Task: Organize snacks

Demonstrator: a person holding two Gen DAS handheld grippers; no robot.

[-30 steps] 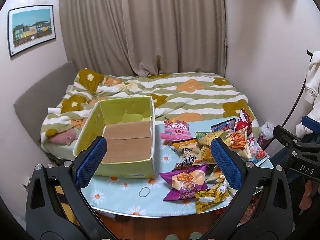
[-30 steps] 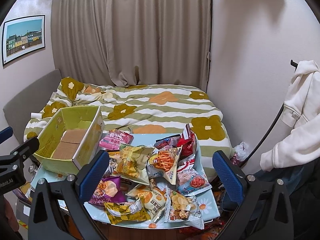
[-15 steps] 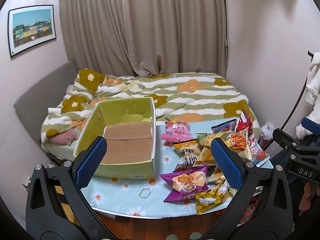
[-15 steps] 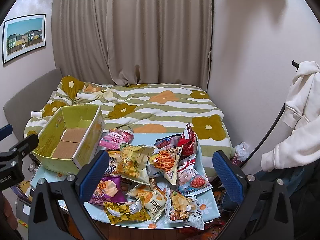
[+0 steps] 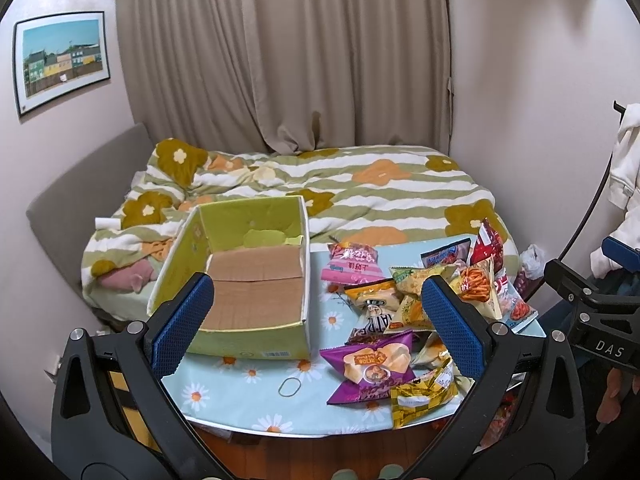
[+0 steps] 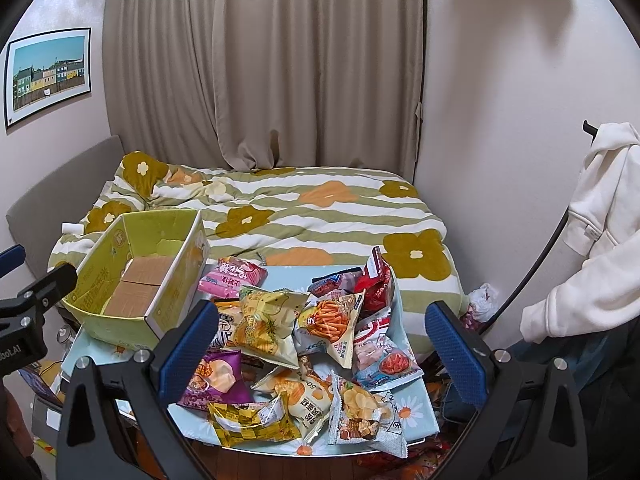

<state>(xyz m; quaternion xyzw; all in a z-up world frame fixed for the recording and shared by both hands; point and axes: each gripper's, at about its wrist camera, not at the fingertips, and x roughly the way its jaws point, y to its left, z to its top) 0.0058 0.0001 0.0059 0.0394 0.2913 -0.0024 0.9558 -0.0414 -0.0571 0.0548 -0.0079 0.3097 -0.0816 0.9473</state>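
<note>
**Snacks piled beside an open box, both grippers hovering wide**

On the table [image 5: 240, 396], under a blue daisy-print cloth, a green box [image 5: 244, 280] is sitting at the left with its top open and only its brown cardboard floor showing. Beside it, to the right, a heap of snacks [image 6: 304, 344] is lying loose. Nearest the box, a pink bag [image 5: 352, 266] is resting flat on the cloth, apart from the box wall. At the front of the heap, a purple bag [image 5: 370, 366] is lying with a yellow bag [image 5: 424, 398] touching its right corner, close to the table edge. An orange-stick bag [image 6: 330, 322] is leaning on a pale yellow bag [image 6: 264, 326] in the middle of the pile, and a red bag [image 6: 376, 280] is standing at the far right corner. A rubber band [image 5: 290, 387] is lying on the bare cloth in front of the box.

Both tools are hanging above the near edge of the table, touching nothing. Left gripper [image 5: 318, 330] is spread wide, its 2 blue pads framing the box's front corner and the purple bag, with nothing between them. Right gripper [image 6: 322, 346] is likewise spread wide and carrying nothing, its pads framing the heap.

Behind the table, a bed [image 6: 320, 208] with a striped flower quilt is filling the room up to closed curtains [image 5: 320, 60]. A white hoodie [image 6: 600, 216] is hanging at the right wall.
</note>
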